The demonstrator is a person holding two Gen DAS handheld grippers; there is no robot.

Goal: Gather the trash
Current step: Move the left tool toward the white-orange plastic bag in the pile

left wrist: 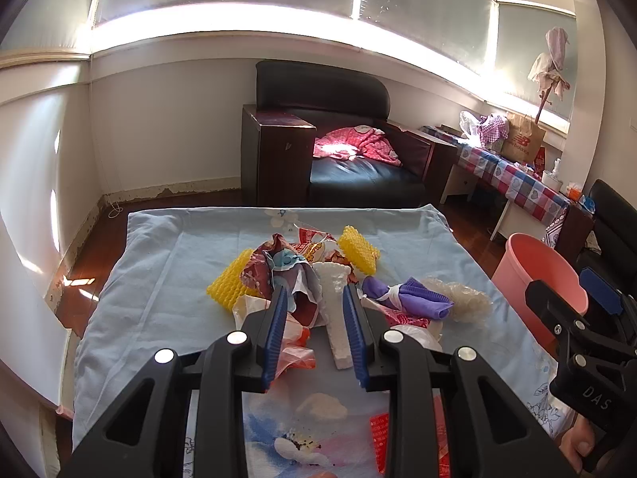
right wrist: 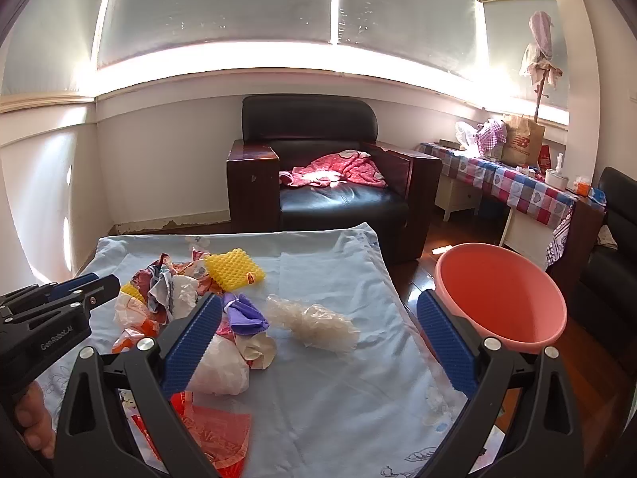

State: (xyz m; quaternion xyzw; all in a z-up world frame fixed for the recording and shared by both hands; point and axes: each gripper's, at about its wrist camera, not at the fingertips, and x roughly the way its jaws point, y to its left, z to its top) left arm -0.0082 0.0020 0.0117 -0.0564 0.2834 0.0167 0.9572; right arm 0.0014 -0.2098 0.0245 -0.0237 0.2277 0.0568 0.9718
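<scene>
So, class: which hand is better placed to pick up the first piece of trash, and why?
Left. Its gripper already straddles the white foam strip in the pile, fingers either side. The right gripper stands wide open over bare cloth.

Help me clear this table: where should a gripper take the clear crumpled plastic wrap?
Grip the clear crumpled plastic wrap across its narrow middle, from above. It lies long and low on the blue cloth, apart from the pile, so both its sides look free.

Sunlight is streaming through frosted windows (right wrist: 223,12) onto white walls (right wrist: 167,159) — a black armchair (right wrist: 318,151) is sitting on dark wood floor (left wrist: 91,239), a checked-cloth side table (right wrist: 517,187) standing right.
</scene>
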